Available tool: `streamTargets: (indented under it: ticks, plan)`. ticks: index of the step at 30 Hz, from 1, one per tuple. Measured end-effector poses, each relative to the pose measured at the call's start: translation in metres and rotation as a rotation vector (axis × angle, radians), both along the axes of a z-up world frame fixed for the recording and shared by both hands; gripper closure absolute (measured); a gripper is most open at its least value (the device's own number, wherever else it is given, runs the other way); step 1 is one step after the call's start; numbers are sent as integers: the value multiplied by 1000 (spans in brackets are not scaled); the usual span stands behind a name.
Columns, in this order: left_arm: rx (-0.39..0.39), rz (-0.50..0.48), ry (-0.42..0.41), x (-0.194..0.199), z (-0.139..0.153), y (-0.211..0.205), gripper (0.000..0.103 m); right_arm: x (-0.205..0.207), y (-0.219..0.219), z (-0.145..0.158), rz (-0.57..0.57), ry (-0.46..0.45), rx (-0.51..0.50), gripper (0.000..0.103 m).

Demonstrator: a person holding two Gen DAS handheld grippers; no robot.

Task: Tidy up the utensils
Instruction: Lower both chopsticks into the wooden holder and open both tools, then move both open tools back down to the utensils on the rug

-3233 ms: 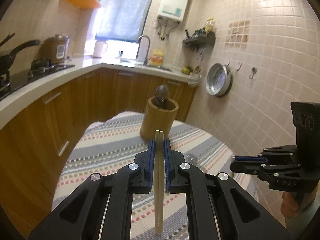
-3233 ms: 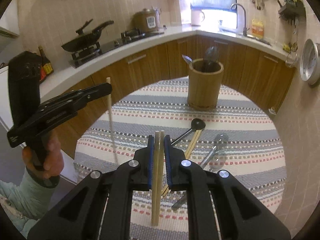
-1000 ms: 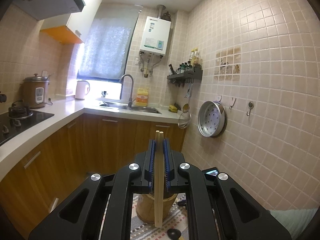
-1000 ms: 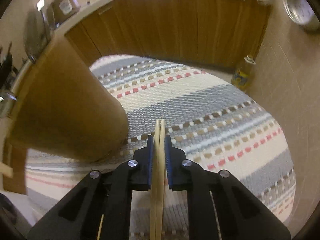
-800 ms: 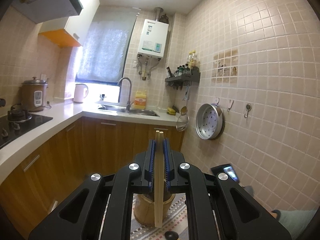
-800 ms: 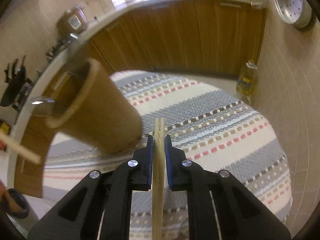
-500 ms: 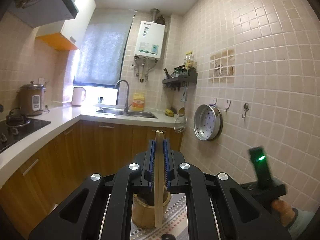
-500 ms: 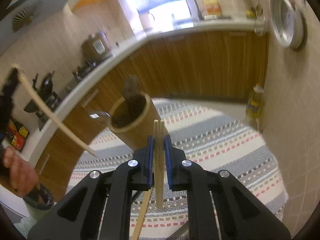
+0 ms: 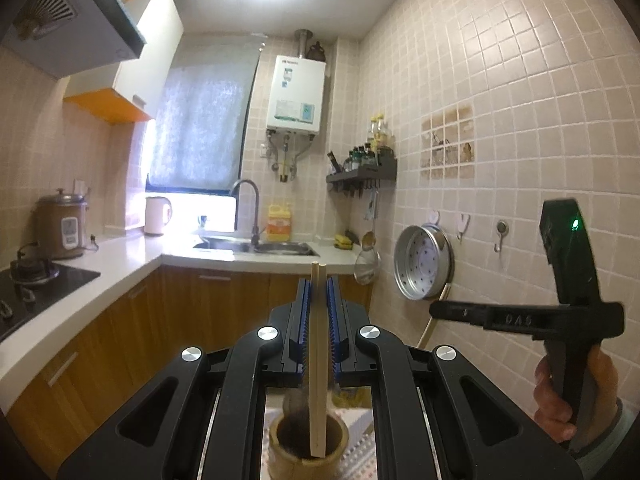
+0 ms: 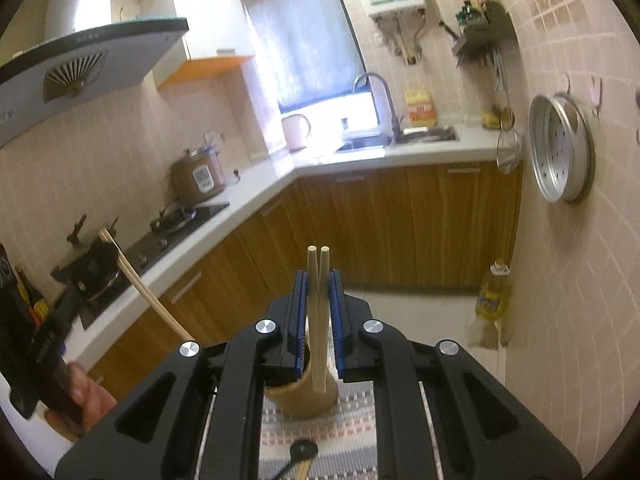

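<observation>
Your left gripper (image 9: 318, 312) clamps pale wooden chopsticks (image 9: 318, 360), long axis vertical, lower tips over cylindrical bamboo holder (image 9: 306, 454); right gripper (image 10: 319, 312) likewise pinches second chopstick pair (image 10: 318, 320).

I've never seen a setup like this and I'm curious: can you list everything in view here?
chopsticks in left hand-held gripper: two, pale wood, upright, lower ends over the holder
chopsticks in right hand-held gripper: two, pale wood, clamped upright
utensil holder: one, bamboo, on the striped cloth
striped cloth: one, grey, white and red, on the table
black ladle: one, lying on the cloth
steamer tray: one, silver, hung on the wall
rice cooker: one, brown, on the counter
left hand-held gripper: black, blue pads
right hand-held gripper: black, blue pads
</observation>
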State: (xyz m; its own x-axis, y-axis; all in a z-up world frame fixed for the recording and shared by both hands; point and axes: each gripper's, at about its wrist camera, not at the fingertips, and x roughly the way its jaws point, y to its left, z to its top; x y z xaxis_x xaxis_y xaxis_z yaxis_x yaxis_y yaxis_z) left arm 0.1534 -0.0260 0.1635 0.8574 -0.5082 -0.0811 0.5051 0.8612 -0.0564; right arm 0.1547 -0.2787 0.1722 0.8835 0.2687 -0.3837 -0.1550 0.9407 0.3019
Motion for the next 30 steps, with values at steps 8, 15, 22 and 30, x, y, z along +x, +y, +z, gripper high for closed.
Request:
streamTargets:
  ticks: [8,15,22,30]
  plan:
    - [-57,20,24,24,-12,1,96,12,18,8,31,-30,-1,94]
    - [-34,32,77,41,-33,0,96,29,40,-27,77,49,-24,94]
    - [-11,23,103,44,-41,-3,95,36,52,-39,98,89,-44,94]
    - [-34,-6,145,32,-33,12,91,21,49,-33,112,97,-38,92]
